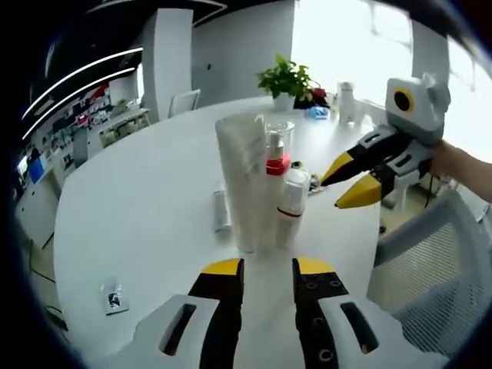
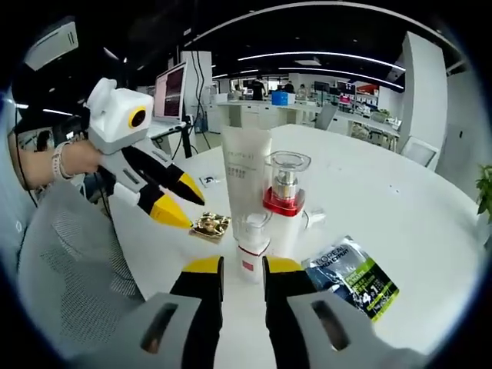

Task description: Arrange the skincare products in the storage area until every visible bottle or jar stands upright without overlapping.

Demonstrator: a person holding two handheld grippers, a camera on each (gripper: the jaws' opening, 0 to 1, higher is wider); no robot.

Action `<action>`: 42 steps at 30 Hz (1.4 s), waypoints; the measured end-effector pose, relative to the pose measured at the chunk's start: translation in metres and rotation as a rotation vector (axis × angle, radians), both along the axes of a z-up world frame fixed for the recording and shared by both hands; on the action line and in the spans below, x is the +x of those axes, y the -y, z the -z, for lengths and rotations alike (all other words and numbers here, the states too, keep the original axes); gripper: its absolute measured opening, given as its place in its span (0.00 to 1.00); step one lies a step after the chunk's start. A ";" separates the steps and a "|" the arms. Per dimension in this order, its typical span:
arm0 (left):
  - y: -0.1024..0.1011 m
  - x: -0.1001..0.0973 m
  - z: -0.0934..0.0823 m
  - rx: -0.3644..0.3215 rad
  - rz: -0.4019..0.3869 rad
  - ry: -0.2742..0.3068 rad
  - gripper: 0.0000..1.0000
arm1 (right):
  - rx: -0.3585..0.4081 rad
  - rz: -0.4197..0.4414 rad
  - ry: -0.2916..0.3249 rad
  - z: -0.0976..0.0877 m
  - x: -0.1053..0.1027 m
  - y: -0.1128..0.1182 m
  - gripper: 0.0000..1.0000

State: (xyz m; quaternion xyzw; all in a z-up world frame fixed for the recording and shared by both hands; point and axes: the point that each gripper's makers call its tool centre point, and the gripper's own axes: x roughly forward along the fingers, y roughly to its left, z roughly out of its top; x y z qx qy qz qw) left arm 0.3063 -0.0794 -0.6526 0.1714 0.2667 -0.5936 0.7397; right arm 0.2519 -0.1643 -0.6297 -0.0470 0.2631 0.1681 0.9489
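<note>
Where office desks recede, white round table (image 1: 138,207) (glossy)

You've got a matt white tube (image 2: 246,173), clear glossy plastic cap (image 2: 287,162), shiny foil sachet (image 2: 353,277), smooth white table (image 2: 400,207).

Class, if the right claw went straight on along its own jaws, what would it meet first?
Probably the small white bottle with a red band, standing just beyond the open right claw; depth is uncertain.

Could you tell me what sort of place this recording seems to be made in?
Most likely an open-plan office: a round white table with a mesh chair beside it, a computer monitor on a desk behind, and long ceiling strip lights.
</note>
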 end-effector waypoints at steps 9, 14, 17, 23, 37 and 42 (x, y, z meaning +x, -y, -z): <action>-0.038 0.007 -0.018 0.017 -0.054 0.017 0.36 | -0.045 0.034 -0.033 -0.018 -0.008 0.000 0.33; -0.053 0.011 -0.030 0.019 -0.079 0.037 0.40 | -0.068 0.051 -0.049 -0.022 -0.011 0.003 0.41; -0.062 0.012 -0.036 0.019 -0.082 0.035 0.43 | -0.105 0.059 -0.064 -0.023 -0.014 0.008 0.46; -0.081 0.011 -0.046 0.052 -0.091 0.044 0.50 | -0.154 0.089 -0.085 -0.030 -0.020 0.018 0.58; -0.104 0.007 -0.055 0.114 -0.100 0.074 0.81 | -0.230 0.097 -0.141 -0.032 -0.027 0.021 0.83; -0.109 0.010 -0.052 0.131 -0.107 0.083 0.90 | -0.251 0.089 -0.131 -0.035 -0.025 0.021 0.91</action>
